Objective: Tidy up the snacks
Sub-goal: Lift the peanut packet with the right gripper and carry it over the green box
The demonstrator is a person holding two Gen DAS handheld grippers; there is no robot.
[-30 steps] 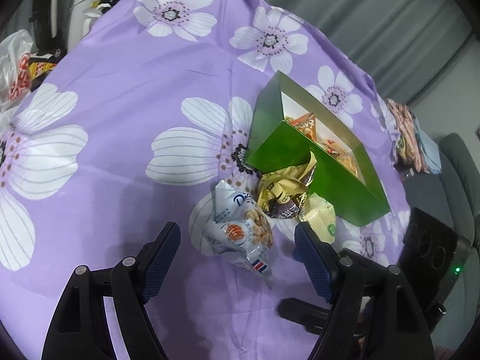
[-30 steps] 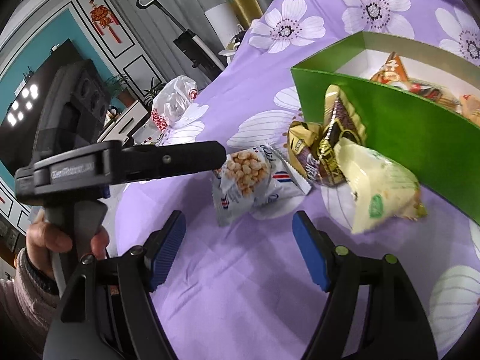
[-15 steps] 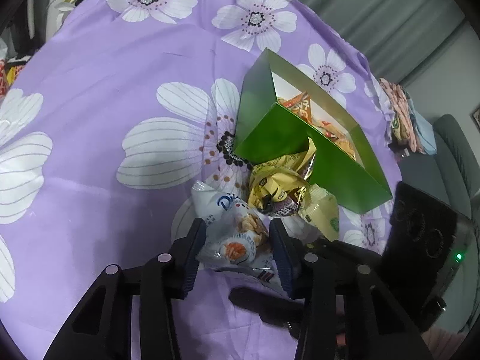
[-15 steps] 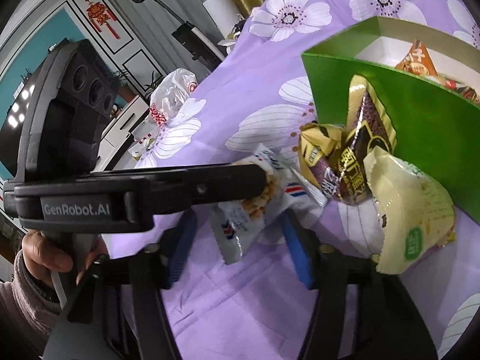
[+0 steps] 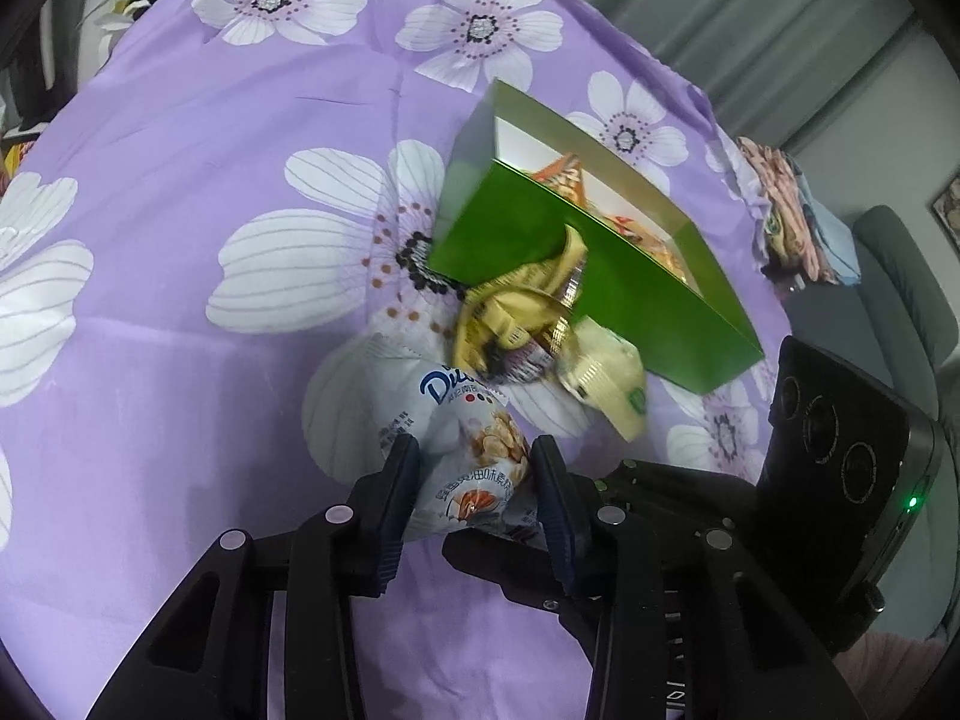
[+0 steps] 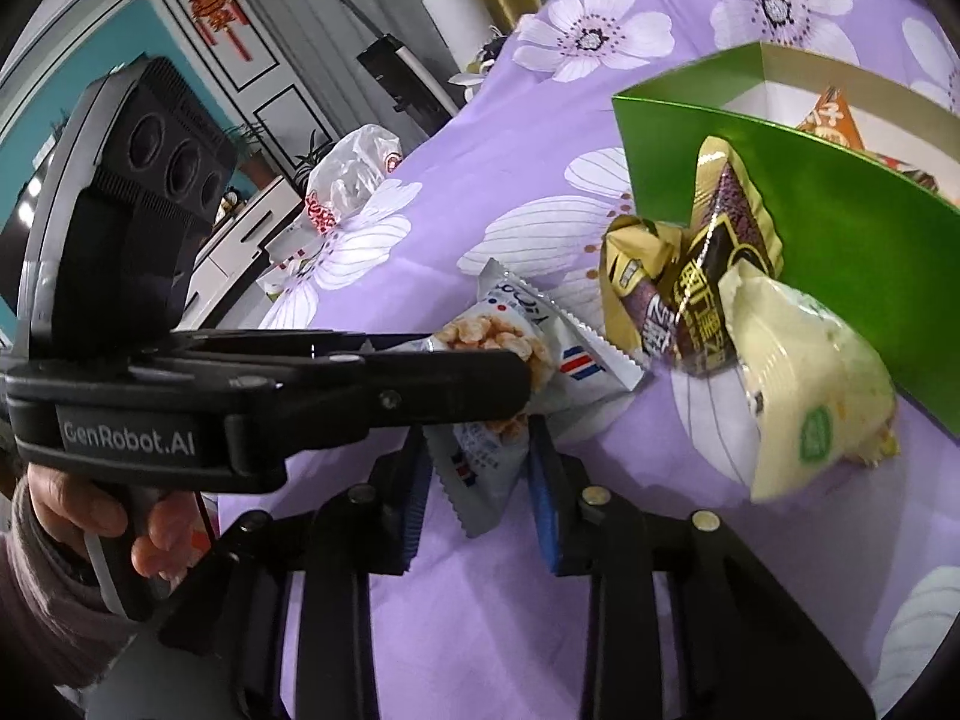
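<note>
Snack packet (image 5: pixel 474 468), silvery white with a blue "Di" logo and pictured nuts, lies on a purple floral bedspread (image 5: pixel 198 138). Both grippers have just been closing on it: the left gripper (image 5: pixel 474 480) pinches its middle, and the right gripper (image 6: pixel 477 468) clamps a serrated corner. "GenRobot.AI" is printed on the left tool's side. Just beyond lie a gold-and-purple wrapper (image 6: pixel 708 276) with Chinese characters and a pale yellow packet (image 6: pixel 810 384), both touching an open green box (image 6: pixel 840 228) holding orange packets. Farther off, grey curtains (image 5: pixel 750 18), a teal wall and a red hanging ornament (image 6: pixel 217 15).
</note>
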